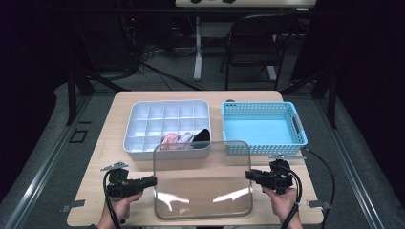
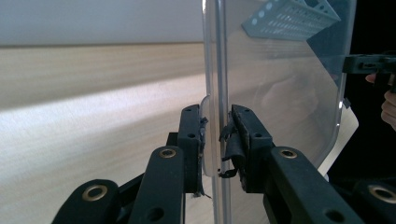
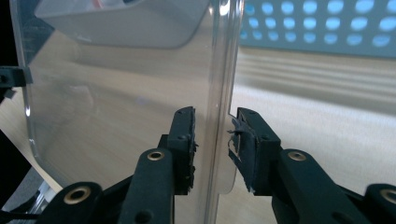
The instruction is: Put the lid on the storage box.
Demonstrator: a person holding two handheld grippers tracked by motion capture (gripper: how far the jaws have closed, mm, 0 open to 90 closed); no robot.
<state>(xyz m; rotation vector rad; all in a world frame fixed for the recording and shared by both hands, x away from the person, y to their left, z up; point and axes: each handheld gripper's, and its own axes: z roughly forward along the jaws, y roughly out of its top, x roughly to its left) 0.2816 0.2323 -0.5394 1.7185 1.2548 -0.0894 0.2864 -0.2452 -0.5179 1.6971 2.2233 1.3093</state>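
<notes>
A clear plastic lid (image 1: 203, 181) with rounded corners hangs tilted over the front of the wooden table (image 1: 110, 152), held by its two side edges. My left gripper (image 1: 154, 181) is shut on the lid's left edge. In the left gripper view the pads of that gripper (image 2: 215, 135) clamp the rim of the lid (image 2: 280, 93). My right gripper (image 1: 248, 175) is shut on the opposite edge. In the right gripper view its jaws (image 3: 215, 135) straddle the rim of the lid (image 3: 116, 93).
A white compartment tray (image 1: 130, 138) stands behind the lid, with pink, white and black rolled cloth items (image 1: 186, 138) in its front cells. To its right is an empty blue perforated basket (image 1: 264, 106). A folding chair (image 1: 253, 43) stands beyond the table.
</notes>
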